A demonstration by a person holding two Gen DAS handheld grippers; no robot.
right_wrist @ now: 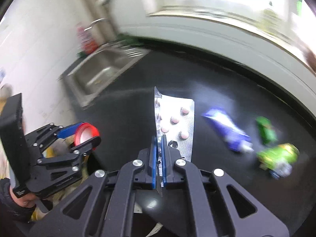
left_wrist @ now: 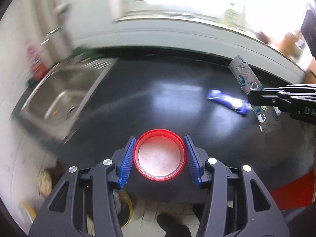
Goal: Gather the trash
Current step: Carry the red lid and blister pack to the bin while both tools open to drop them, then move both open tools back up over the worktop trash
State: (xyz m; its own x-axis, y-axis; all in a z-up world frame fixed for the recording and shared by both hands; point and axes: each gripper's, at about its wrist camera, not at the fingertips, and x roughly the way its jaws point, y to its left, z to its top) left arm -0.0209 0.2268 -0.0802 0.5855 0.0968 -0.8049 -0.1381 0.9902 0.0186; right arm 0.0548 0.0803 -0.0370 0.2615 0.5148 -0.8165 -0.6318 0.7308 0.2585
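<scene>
My left gripper point(left_wrist: 159, 139) is shut on a red plastic lid point(left_wrist: 159, 156), held above the near edge of the black counter point(left_wrist: 158, 98); the lid also shows in the right wrist view point(right_wrist: 86, 134). My right gripper point(right_wrist: 160, 138) is shut on a silver pill blister pack point(right_wrist: 175, 124) with pink pills, held upright above the counter; the pack also shows in the left wrist view point(left_wrist: 244, 77). A blue and white tube point(right_wrist: 227, 132) lies on the counter to the right. A green wrapper point(right_wrist: 265, 130) and a crushed green packet point(right_wrist: 278, 158) lie further right.
A steel sink point(left_wrist: 63, 98) is set into the counter at the left, with a tap and bottles behind it. A white wall and bright window run along the back. A yellow bin point(left_wrist: 124, 207) stands on the tiled floor below the counter edge.
</scene>
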